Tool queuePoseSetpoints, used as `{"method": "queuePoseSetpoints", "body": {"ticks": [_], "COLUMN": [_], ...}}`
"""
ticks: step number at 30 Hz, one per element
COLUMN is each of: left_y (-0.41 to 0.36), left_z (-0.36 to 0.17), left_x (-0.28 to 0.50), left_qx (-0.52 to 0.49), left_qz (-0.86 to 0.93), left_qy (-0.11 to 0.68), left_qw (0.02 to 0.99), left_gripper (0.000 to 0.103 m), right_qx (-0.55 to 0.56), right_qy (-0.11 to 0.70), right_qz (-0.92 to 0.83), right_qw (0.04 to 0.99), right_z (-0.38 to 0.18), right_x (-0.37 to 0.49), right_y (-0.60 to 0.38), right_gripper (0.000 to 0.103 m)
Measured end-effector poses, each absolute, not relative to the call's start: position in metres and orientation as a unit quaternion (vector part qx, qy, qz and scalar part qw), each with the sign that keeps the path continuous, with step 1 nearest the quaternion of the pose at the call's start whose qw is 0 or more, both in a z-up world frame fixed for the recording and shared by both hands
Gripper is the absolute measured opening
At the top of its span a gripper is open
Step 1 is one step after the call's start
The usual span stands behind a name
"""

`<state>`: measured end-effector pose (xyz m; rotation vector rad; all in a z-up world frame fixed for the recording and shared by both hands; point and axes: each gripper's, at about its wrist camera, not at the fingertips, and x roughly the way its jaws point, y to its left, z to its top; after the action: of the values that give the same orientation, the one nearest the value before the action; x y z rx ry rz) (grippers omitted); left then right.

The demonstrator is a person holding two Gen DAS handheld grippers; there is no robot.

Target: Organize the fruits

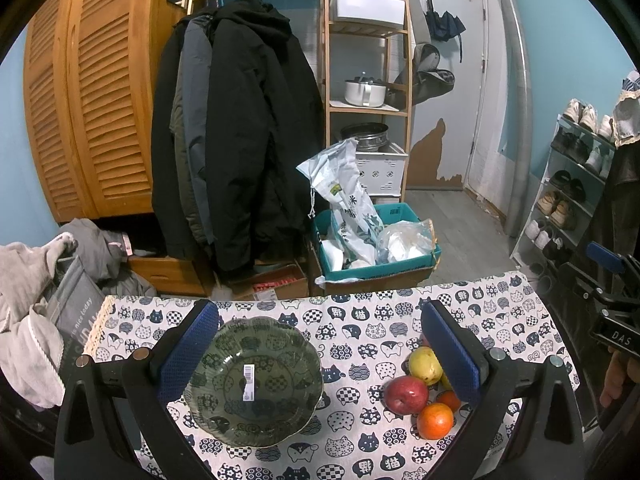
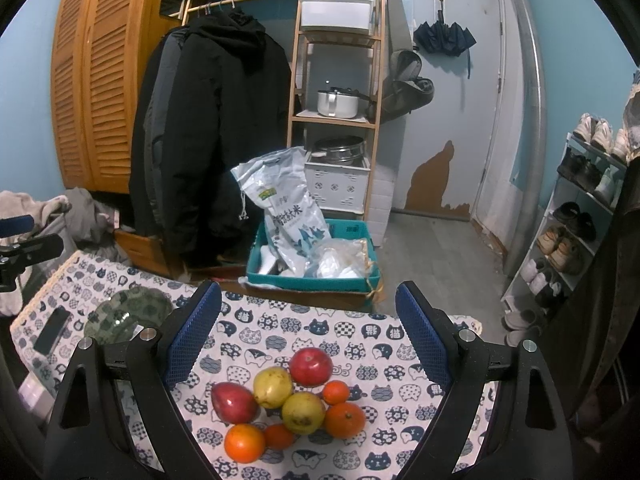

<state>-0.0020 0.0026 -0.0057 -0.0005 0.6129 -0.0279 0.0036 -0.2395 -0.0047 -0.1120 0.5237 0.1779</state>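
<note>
A cluster of fruit lies on the cat-print tablecloth: two red apples, two yellow pears and several oranges. My right gripper hovers open just above and behind the cluster, holding nothing. A green glass bowl sits empty on the cloth to the left, also seen in the right wrist view. My left gripper is open over the bowl, its left finger at the bowl's rim. In the left wrist view a red apple, a pear and an orange lie by its right finger.
A dark phone lies on the cloth's left end. Beyond the table's far edge stands a teal box with a rice bag. Coats, a wooden shelf and a shoe rack stand behind.
</note>
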Motion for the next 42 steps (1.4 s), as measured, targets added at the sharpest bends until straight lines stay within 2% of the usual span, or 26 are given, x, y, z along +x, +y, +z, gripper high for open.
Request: {"method": "queuePoseSetpoints", "body": {"ticks": [42], "left_y": [0.0006], "left_z": [-0.0065], "left_x": [-0.0020], "left_qx": [-0.002], "left_qz": [-0.015], "left_qy": [0.303], "left_qw": [0.953], "left_gripper": [0.102], "right_qx": [-0.055], "right_qy": [0.260], "right_qz": [0.087], "right_qw": [0.960], "right_z": [-0.0050], "right_x": [0.0019], "right_y": [-0.2390], "right_gripper": [0.087]}}
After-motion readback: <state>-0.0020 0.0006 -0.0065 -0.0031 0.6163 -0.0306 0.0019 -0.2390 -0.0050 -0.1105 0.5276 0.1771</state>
